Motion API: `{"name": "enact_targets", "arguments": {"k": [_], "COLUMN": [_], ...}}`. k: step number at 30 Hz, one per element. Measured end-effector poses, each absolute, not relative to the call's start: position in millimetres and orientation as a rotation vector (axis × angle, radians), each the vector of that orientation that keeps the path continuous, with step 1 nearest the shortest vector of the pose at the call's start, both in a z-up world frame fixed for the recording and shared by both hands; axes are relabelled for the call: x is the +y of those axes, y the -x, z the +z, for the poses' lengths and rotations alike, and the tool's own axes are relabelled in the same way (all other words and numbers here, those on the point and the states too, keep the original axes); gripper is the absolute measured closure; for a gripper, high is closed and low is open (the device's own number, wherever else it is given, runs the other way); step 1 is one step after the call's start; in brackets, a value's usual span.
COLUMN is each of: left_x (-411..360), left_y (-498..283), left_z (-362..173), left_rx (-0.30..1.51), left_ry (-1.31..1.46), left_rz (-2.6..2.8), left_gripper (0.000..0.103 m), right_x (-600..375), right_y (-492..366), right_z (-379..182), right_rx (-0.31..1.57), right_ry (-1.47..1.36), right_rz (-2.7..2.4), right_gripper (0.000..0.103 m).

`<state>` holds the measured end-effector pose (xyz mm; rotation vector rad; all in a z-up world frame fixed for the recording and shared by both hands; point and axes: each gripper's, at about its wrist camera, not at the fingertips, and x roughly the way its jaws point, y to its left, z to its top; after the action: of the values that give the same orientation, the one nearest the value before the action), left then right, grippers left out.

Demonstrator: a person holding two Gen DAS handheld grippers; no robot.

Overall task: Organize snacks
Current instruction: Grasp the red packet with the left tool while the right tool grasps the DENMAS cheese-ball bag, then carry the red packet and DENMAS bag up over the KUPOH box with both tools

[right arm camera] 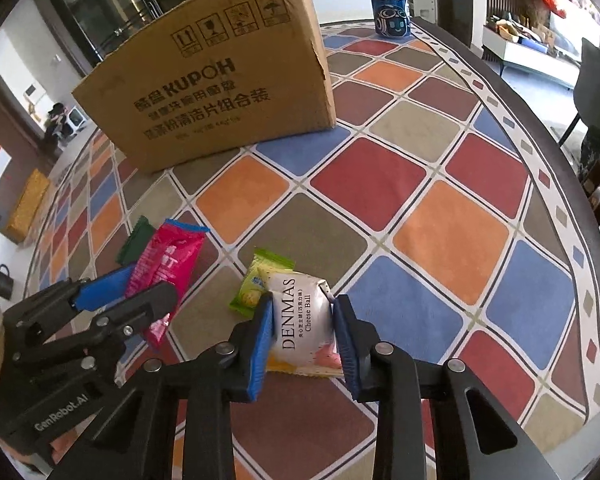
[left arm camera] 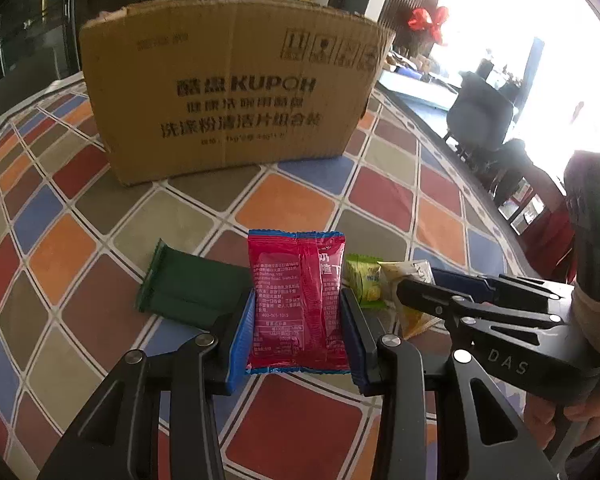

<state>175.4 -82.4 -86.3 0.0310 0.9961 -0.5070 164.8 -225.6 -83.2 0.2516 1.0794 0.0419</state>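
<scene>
Snacks are sitting low in each frame: the left hand-held gripper point(left arm camera: 298, 316) is squeezing the red packet point(left arm camera: 298, 300), the right hand-held gripper point(right arm camera: 302, 338) the white packet point(right arm camera: 304, 320). Lifting gently toward the box point(right arm camera: 220, 76) at upper left is keeping them from crushing.

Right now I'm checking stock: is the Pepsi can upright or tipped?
Upright. The Pepsi can stands on its base on the table, logo level, behind the cardboard box.

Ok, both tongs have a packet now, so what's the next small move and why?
Probably lift both straight up. The left tongs pinch the pink packet, the right tongs the Denmas packet, both low over the tablecloth; the cardboard box stands behind.
</scene>
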Motion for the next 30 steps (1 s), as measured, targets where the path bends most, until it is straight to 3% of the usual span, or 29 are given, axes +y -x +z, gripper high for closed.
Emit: {"name": "enact_targets", "arguments": {"k": [30], "left_x": [-46], "left_y": [-204], "left_z": [37], "left_rx": [0.659], "left_ry": [-0.013], "left_rz": [-0.425], "left_gripper": [0.063], "right_x": [-206], "right_y": [-200], "right_z": [39], "right_rx": [0.737], "right_ry": [-0.177], "right_rz": [0.124], "right_gripper": [0.071]}}
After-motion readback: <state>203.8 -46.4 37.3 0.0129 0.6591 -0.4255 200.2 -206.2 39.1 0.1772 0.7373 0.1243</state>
